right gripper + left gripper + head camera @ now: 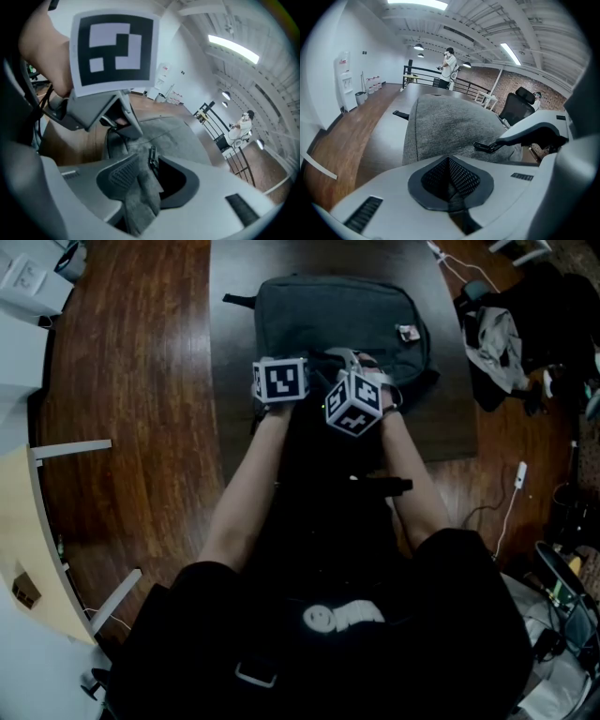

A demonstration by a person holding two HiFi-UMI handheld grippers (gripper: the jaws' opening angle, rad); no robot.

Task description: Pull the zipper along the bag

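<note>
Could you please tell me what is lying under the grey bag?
A dark flat surface shows beside and beyond the bag, with wooden floor further out. Anything directly beneath the bag is covered by it and cannot be seen.

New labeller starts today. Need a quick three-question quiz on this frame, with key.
1. True or false: the left gripper has its jaws wide apart.
2. Pick one. Between the jaws of the right gripper lies: A) nothing B) bag fabric C) a cable
3. Short answer: name the small black part just past those jaws.
Key: 1 false, they are together; 2 B; 3 zipper pull.
</note>
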